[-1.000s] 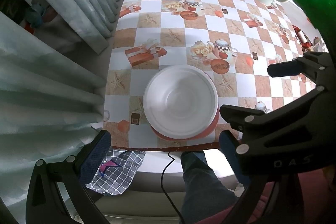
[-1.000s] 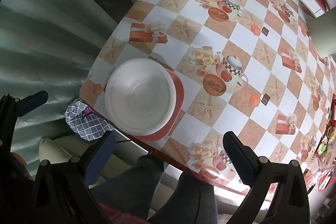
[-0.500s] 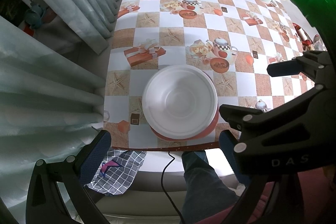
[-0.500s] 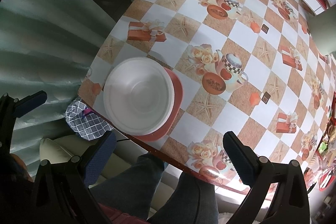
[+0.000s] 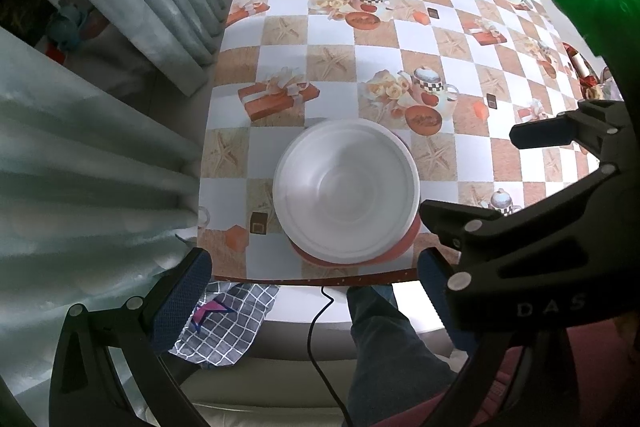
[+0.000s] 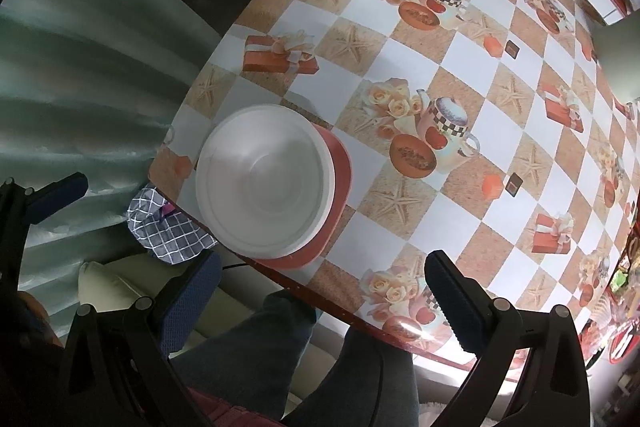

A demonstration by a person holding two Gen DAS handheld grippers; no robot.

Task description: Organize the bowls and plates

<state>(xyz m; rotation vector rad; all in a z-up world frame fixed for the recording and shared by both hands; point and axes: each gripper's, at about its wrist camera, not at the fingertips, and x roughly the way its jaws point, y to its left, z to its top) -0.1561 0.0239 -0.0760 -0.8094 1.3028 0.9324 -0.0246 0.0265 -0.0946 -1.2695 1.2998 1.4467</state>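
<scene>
one white bowl [image 5: 346, 190] near table edge [image 5: 320, 281]

Black left gripper [image 5: 312, 291] and right gripper [image 6: 320, 297], blue textured pads [image 5: 182, 301], silver screws, "DAS" lettering; jeans [image 6: 256, 351].

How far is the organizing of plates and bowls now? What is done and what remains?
Done, it seems: the white bowl sits stacked on the red plate near the table edge. In hand: nothing; the left gripper and right gripper hold their jaws open, empty. Left: no other loose plates show, so perhaps little.
</scene>
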